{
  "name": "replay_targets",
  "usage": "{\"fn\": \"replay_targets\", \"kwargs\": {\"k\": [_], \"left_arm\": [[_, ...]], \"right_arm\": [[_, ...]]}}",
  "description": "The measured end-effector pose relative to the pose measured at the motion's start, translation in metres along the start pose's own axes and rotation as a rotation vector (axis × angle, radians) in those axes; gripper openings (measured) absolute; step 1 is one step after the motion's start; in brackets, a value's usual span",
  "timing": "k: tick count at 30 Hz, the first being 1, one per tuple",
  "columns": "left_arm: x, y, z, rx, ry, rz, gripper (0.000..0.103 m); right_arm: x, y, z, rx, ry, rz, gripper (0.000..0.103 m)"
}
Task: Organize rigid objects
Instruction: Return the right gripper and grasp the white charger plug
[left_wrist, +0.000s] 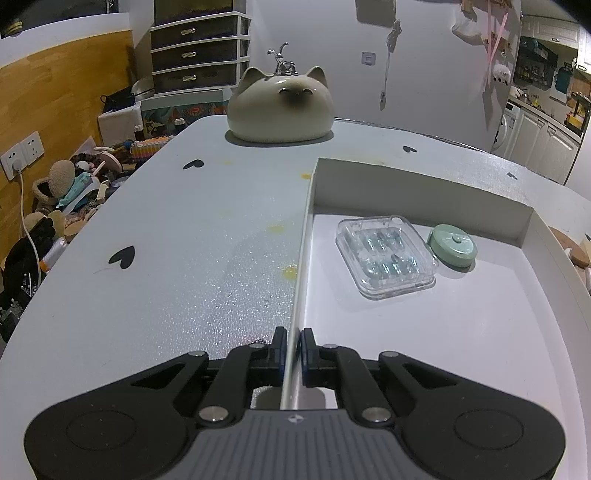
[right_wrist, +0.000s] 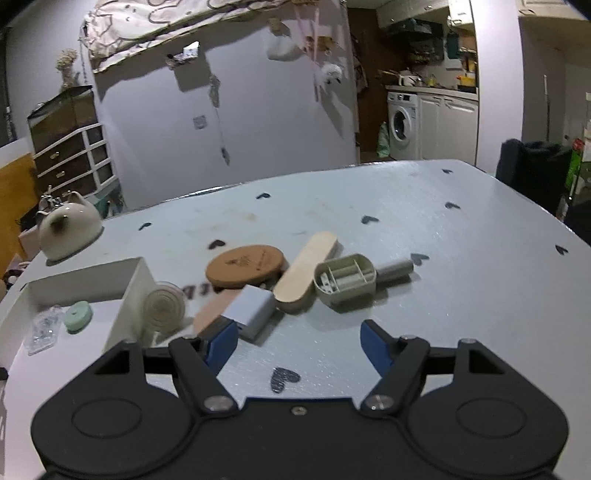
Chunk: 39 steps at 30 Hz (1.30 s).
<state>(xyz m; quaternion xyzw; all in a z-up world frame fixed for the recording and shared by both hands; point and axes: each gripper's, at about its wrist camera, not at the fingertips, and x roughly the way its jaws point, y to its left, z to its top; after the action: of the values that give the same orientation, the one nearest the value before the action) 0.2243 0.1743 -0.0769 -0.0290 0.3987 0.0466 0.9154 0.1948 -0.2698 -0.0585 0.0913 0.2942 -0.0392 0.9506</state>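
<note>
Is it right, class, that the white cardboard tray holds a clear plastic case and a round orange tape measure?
Not quite: the round tape measure is mint green, not orange, as the left wrist view shows. It does lie in the white cardboard tray beside the clear plastic case.

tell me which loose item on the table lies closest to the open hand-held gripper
The pale blue-grey block, just beyond the right hand-held gripper; the others lie farther back.

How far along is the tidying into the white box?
Done: a clear plastic case and a round mint-green tin lie in the white cardboard box. In hand: the left gripper clamps the box wall; the right gripper is open and empty. Left: the cork coaster, grey compartment box and others nearby.
</note>
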Motion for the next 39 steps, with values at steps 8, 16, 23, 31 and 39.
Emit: {"fn": "replay_targets", "kwargs": {"k": [8,16,23,31,39], "left_arm": [[0.000,0.001,0.000,-0.005,0.002,-0.003,0.007],[0.000,0.001,0.000,-0.005,0.002,-0.003,0.007],[0.000,0.001,0.000,-0.004,0.002,-0.002,0.007],[0.000,0.001,0.000,-0.004,0.001,-0.003,0.007],[0.000,0.001,0.000,-0.011,-0.008,-0.007,0.007]], "right_arm": [[0.034,0.023,0.006,-0.174,-0.055,0.094,0.072],[0.080,0.037,0.026,-0.380,0.015,0.226,0.062],[0.094,0.038,0.017,-0.437,0.041,0.283,0.065],[0.067,0.047,0.000,-0.464,0.078,0.365,0.065],[0.061,0.054,-0.001,-0.392,0.078,0.333,0.063]]}}
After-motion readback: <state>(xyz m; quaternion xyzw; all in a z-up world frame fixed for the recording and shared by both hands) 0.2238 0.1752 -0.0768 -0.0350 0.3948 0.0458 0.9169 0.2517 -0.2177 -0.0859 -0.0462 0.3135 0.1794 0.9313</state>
